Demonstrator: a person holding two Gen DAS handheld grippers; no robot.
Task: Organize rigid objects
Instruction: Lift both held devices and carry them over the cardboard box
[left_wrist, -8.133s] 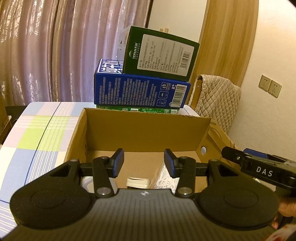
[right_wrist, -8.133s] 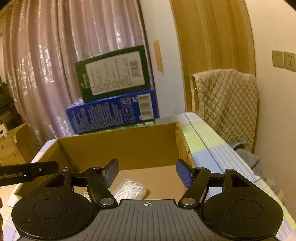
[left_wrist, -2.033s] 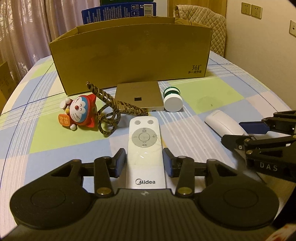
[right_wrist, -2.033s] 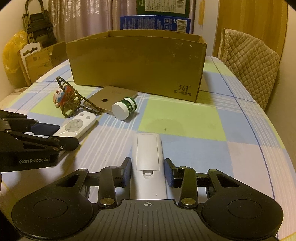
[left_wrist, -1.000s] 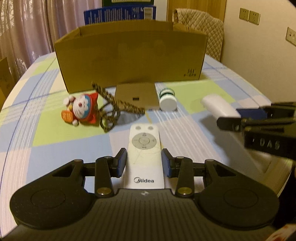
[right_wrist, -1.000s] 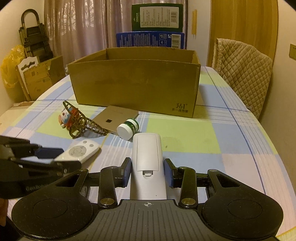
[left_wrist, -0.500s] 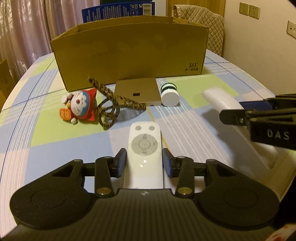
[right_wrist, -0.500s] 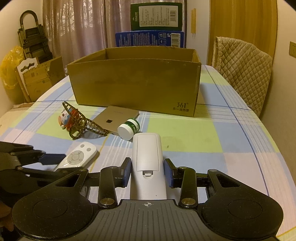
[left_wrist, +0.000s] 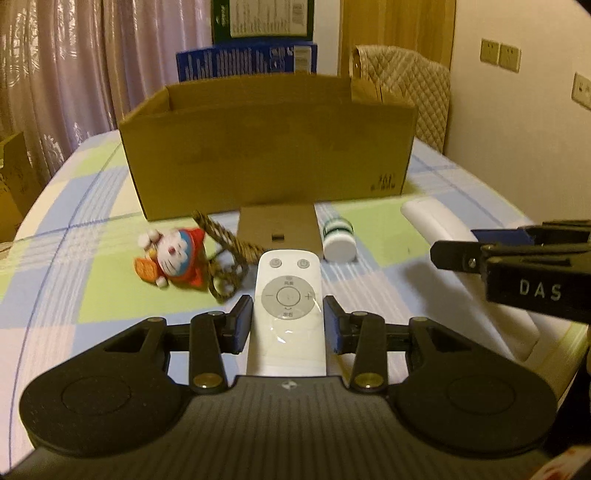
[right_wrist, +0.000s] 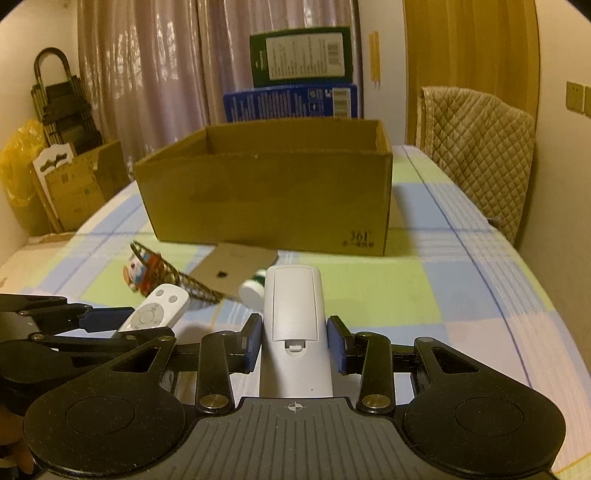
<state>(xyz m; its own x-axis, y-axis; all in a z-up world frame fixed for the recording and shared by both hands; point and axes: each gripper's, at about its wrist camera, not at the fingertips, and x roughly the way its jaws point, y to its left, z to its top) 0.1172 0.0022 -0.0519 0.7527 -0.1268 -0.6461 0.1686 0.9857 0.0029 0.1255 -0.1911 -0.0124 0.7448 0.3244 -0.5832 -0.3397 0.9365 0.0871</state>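
Checked tablecloth (left_wrist: 92, 291), cardboard box (left_wrist: 266, 147) at the far side. Left gripper (left_wrist: 288, 325) closing, pads against white remote (left_wrist: 288, 306), raised before the box. Right gripper (right_wrist: 294, 345) clamped on face-down white remote (right_wrist: 294, 317), likewise aloft.

Glossy white plastic remote (left_wrist: 287, 310); matt brown cardboard box (left_wrist: 266, 147); quilted cloth chair cover (right_wrist: 480, 147).

Ahead of the left tongs (left_wrist: 287, 325) on the bench (left_wrist: 66, 266): toy (left_wrist: 171, 256) left, bottle (left_wrist: 339, 240) right, cardboard box (left_wrist: 266, 147) behind both.
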